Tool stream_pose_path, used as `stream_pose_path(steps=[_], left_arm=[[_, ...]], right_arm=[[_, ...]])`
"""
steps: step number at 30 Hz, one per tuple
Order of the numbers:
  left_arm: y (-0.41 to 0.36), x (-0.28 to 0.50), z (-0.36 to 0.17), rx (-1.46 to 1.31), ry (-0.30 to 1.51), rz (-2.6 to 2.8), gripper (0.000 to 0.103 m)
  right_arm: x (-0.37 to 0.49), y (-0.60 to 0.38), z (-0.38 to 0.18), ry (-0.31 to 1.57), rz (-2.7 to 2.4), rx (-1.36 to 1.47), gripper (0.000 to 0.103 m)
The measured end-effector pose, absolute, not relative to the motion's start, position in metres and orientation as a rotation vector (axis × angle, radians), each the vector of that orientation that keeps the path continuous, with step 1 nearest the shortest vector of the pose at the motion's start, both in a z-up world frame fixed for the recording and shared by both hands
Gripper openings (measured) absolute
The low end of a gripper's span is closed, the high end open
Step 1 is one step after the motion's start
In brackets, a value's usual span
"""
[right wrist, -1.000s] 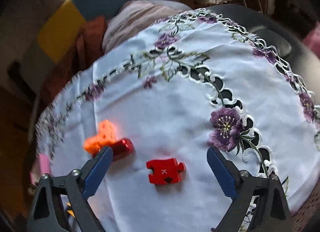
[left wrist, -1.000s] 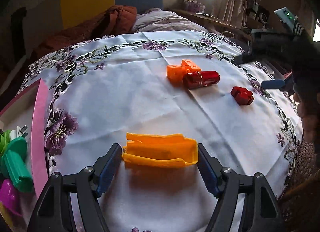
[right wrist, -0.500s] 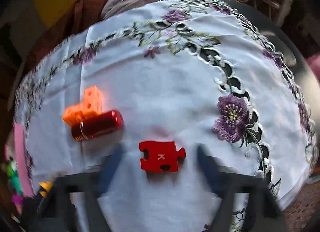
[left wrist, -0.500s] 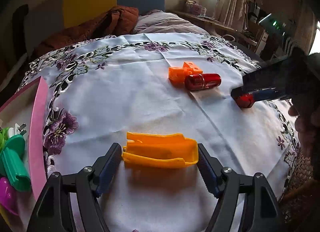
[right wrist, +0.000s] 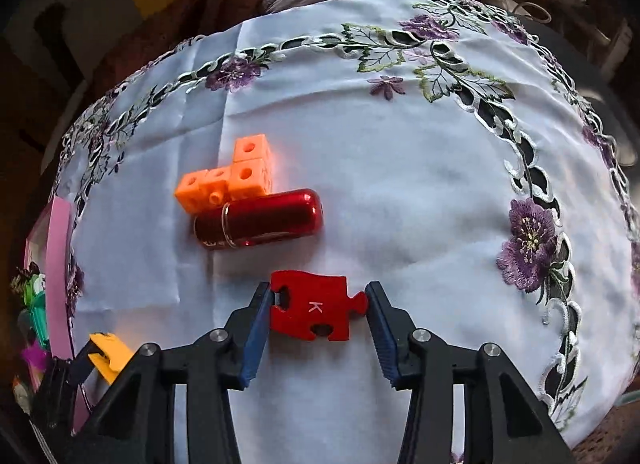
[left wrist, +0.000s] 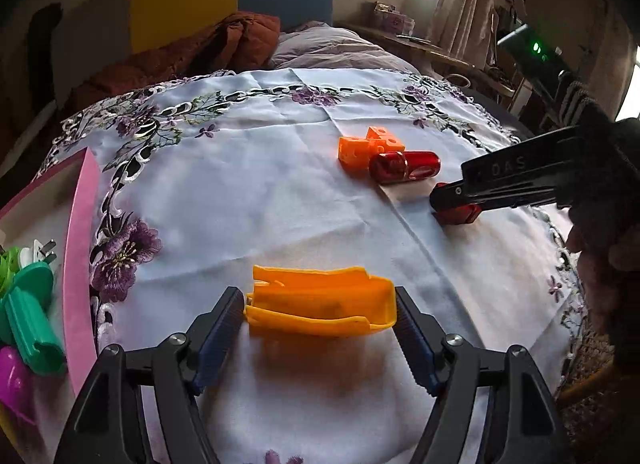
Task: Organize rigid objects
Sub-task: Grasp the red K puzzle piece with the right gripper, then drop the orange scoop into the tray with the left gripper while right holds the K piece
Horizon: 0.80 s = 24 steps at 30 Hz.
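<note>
Left gripper [left wrist: 319, 314]: fingers closed onto ends of orange scoop [left wrist: 320, 306], near centre of cloth [left wrist: 248, 191]. Right gripper [right wrist: 316, 310]: pads touching both sides of red puzzle piece [right wrist: 314, 310], marked K, flat on cloth, right of scoop. Just beyond piece: red capsule [right wrist: 260, 218] on its side, touching orange cubes [right wrist: 228, 179]. Pink tray [left wrist: 78, 248] at left edge, green [left wrist: 28, 304] and magenta items inside.
</note>
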<state>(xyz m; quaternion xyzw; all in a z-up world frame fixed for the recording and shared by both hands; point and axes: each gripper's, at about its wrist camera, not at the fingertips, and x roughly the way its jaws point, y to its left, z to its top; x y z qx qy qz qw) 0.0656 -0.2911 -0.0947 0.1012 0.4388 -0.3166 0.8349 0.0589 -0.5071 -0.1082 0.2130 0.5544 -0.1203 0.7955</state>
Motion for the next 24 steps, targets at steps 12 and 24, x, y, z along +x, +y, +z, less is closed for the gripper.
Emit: stream_pose_path(steps=[12, 24], left_arm=[[-0.269, 0.043, -0.054, 0.168, 0.86, -0.702, 0.075], [-0.187, 0.049, 0.0, 0.016, 0.807, -0.607, 0.075]], right_arm=[[0.072, -0.482, -0.113, 1.217, -0.229, 0.303, 0.066], [0.07, -0.482, -0.111, 1.209, -0.241, 0.315, 0.063]])
